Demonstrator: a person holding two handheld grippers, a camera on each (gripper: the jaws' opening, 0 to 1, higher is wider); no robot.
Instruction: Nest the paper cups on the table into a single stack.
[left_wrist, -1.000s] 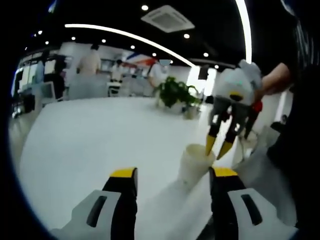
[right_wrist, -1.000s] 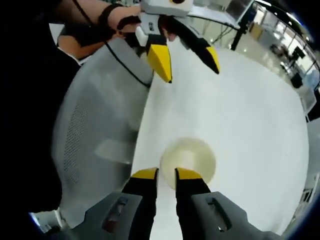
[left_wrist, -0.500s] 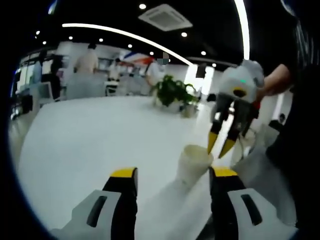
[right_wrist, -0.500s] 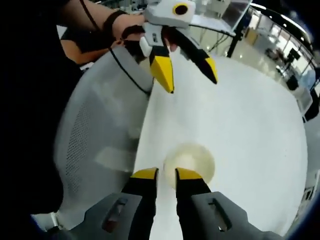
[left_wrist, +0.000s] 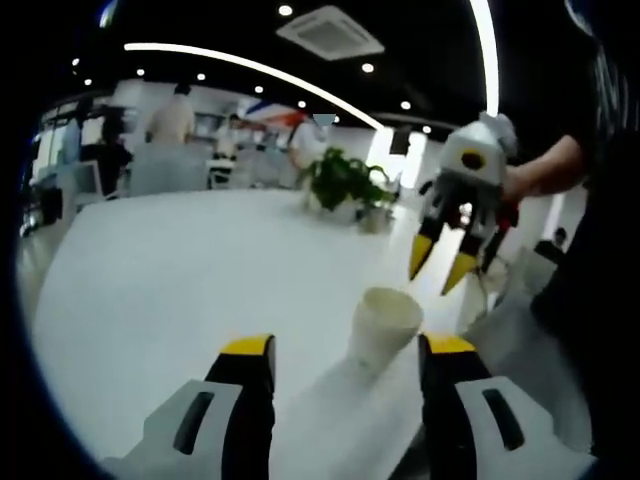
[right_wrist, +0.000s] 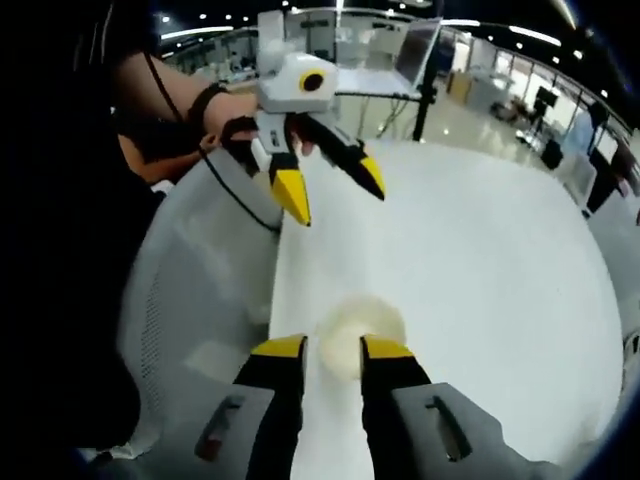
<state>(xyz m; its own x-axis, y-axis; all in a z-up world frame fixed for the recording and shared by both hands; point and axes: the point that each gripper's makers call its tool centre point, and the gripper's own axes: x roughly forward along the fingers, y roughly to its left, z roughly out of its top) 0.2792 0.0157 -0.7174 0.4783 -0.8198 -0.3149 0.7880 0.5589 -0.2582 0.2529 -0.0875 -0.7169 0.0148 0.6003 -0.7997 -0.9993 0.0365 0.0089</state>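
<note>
A white paper cup (left_wrist: 385, 322) stands upright on the white table (left_wrist: 180, 270) near its edge. My left gripper (left_wrist: 346, 345) is open wide, low over the table, with the cup just ahead between the lines of its jaws. My right gripper (left_wrist: 438, 270) hangs a little above and beyond the cup's rim, its yellow tips apart and not touching it. In the right gripper view I look down into the cup (right_wrist: 360, 322) just past my right gripper (right_wrist: 333, 347), which is open. The left gripper (right_wrist: 335, 202) shows farther off, held by a hand.
A grey mesh-backed chair (right_wrist: 190, 300) stands against the table's edge (right_wrist: 285, 290) beside the cup. A potted plant (left_wrist: 345, 185) sits at the table's far end. People and desks are far in the background. The table (right_wrist: 480, 260) spreads wide to the right.
My right gripper has lifted off the cup's rim and its jaws have spread. The cup stays standing on the table. My left gripper has barely moved.
</note>
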